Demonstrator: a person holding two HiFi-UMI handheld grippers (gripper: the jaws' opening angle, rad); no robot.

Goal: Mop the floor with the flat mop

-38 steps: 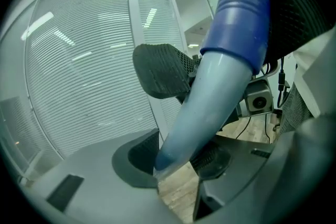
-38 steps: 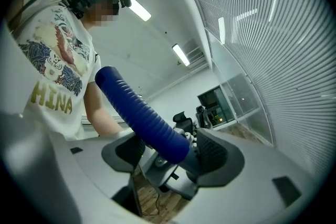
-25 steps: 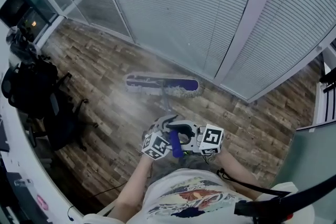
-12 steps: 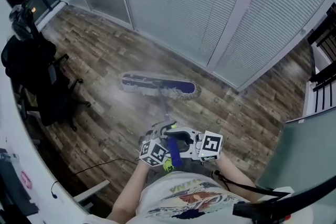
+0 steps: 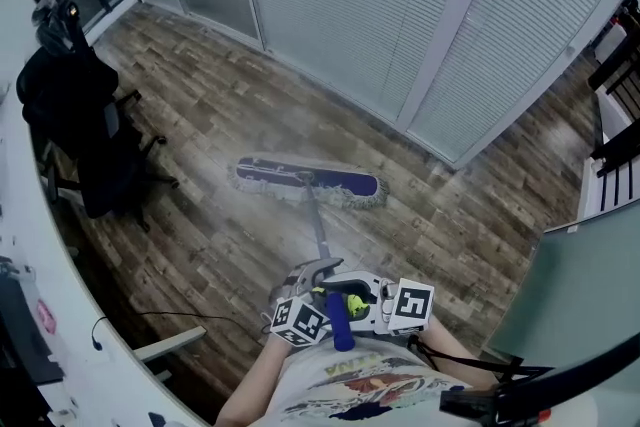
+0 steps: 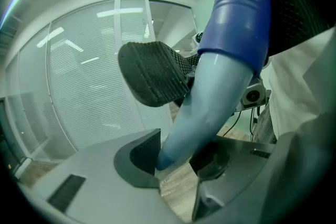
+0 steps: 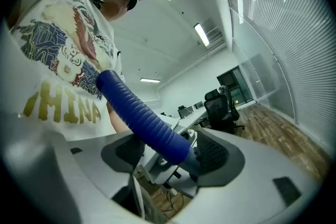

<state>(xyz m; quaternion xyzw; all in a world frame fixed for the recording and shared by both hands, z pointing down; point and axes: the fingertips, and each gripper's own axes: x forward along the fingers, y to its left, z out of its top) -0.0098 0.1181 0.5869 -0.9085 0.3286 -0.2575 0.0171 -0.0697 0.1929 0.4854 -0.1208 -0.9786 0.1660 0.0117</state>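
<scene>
Underfoot: plank floor [image 5: 200,105], brown wood grain, running up to a glass partition [image 5: 350,5] with slatted blinds behind it.

Item 1, flat mop. Its mop head [image 5: 308,182] lies flat on the planks ahead of me, long side roughly parallel to the partition, near its foot but apart from it. Purple top face, pale fringe round the edge. The pole [image 5: 318,230] rises from the middle of the head and slants back toward my waist. It ends in a ribbed blue grip [image 5: 338,323].

Item 2, my left gripper [image 5: 318,277]. It is clamped on the pale pole just below the blue grip, and its own view shows both pads [image 6: 144,152] pressed against the tube. Its jaws have just been closing a little tighter with the pole between them.

Item 3, my right gripper [image 5: 352,303]. It sits just beside the left one and higher on the handle, and it is clamped at the lower end of the blue grip. In its own view the ribbed sleeve passes between the two pads [image 7: 212,155] and angles up toward my printed shirt [image 7: 63,55].

Item 4, black office chair [image 5: 90,145], at the left, well apart from the mop head.

Item 5, white desk [image 5: 40,245], its curved edge along the left margin, with a thin cable [image 5: 170,317] trailing on the floor beside it.
</scene>
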